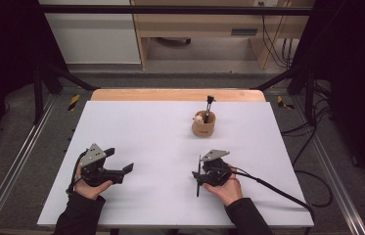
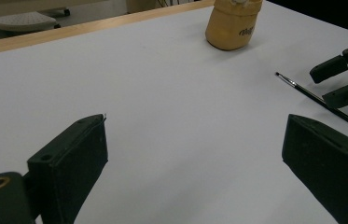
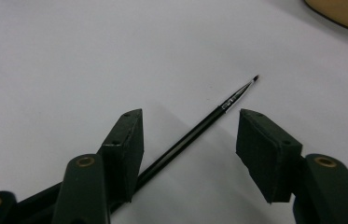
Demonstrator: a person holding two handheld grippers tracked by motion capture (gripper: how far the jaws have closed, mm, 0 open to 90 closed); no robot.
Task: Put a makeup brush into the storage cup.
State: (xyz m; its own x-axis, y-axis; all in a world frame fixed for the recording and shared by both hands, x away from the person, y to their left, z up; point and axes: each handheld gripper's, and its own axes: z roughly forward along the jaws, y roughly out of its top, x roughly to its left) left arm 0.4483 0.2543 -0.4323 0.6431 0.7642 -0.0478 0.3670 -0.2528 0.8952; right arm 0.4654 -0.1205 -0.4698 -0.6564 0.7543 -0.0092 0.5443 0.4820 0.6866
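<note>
**Thin brush lies between the right gripper's pads, not yet pinched**

The right gripper [image 3: 188, 135] hangs low over the white table [image 1: 136, 147] with a slim black brush [image 3: 195, 133] lying flat between its two black pads. The pads stand partly apart and neither presses on the handle — the left one is just beside it, the right one is clear of it — so the brush is released, resting on the table. In the right gripper view the brush's long axis runs on a slant from bottom left to upper right, its fine tip pointing away from the gripper towards the tan cup [image 1: 203, 125]. The jaws straddle that axis roughly crosswise, which is what a pinch needs. In the high view the brush [image 1: 198, 177] shows as a thin dark line at the left edge of the right gripper [image 1: 200, 176], near the front of the table.

The left gripper [image 1: 126, 170] rests well apart on the other side, jaws wide and empty — clearly the farther hand.

The brush is a smooth, glossy, round stick with a small silver band near its pointed bristles. The cup looks like matte wood, rounded, with another dark tool upright in it.
</note>
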